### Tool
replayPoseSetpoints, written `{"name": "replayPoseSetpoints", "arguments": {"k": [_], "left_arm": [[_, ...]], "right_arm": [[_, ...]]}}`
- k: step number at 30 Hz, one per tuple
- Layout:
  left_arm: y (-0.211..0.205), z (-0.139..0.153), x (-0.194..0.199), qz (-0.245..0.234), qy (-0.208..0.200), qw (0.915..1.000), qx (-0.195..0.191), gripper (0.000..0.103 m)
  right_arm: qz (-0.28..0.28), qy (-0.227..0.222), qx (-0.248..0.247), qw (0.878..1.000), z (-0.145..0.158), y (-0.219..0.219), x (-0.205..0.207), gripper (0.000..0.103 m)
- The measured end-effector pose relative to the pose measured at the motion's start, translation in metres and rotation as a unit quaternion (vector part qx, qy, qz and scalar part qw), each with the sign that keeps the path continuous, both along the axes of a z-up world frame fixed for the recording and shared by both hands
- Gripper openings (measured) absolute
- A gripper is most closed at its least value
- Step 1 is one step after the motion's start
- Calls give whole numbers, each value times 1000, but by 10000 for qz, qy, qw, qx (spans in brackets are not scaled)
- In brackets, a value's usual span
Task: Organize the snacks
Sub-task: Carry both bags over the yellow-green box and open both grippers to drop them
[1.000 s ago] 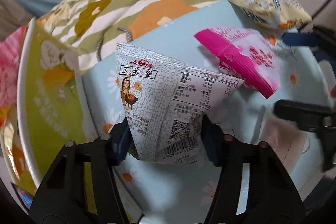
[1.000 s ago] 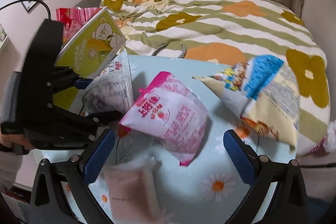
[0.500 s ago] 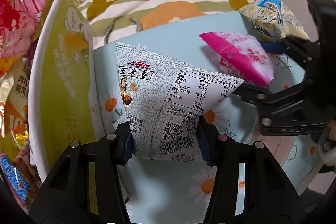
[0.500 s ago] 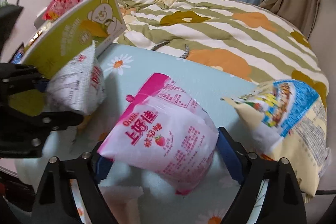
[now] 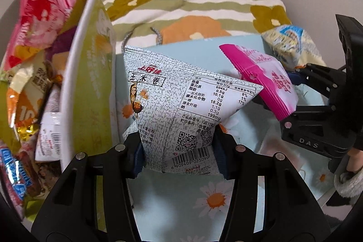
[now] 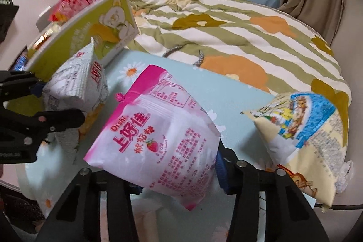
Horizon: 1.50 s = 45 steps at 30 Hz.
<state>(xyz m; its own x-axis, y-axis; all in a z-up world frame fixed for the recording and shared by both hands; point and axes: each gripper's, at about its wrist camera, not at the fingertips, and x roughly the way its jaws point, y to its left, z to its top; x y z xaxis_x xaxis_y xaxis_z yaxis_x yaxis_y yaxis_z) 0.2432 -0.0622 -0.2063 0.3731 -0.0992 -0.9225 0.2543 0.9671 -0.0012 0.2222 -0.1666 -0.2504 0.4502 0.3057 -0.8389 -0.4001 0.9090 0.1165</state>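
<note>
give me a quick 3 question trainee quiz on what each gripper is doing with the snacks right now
1. True or false: the left gripper has its jaws closed on the grey snack bag.
2. Which bag does the right gripper hold? A) pink strawberry bag B) yellow and blue bag C) none
3. Fill in: the green box of snacks stands to the ____ of the grey bag in the left wrist view.

Key: 1 true; 2 A; 3 left
</note>
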Motion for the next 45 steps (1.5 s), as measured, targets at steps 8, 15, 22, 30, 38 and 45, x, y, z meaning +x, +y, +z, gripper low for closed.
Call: {"name": "replayPoseSetpoints", "arguments": {"k": [8,15,22,30,38,45], "left_arm": [[22,61,-14,371,-428,9973,-476,49],[72,118,-30,716,-719,9842,-1452,49],[118,154,-34,836,-1047,9808,-1420,48],[201,162,-29,1210,-1115,9818,-948,48],[262,121,-8,1264,-725,9888,-323,49],[271,85,-4,991,-544,9929,-378,103]], "right_arm": [[172,-265,305,9990,61,12,-15,45],[520,-630,609,9948,134,50,-24,44],[433,-765,896,9921,178,87,-32,44],[514,-807,951,9909,196,137,-34,45],[452,-482,1133,9914,180,194,-20,45],[130,-203,1144,9931,154,220,-11,45]]}}
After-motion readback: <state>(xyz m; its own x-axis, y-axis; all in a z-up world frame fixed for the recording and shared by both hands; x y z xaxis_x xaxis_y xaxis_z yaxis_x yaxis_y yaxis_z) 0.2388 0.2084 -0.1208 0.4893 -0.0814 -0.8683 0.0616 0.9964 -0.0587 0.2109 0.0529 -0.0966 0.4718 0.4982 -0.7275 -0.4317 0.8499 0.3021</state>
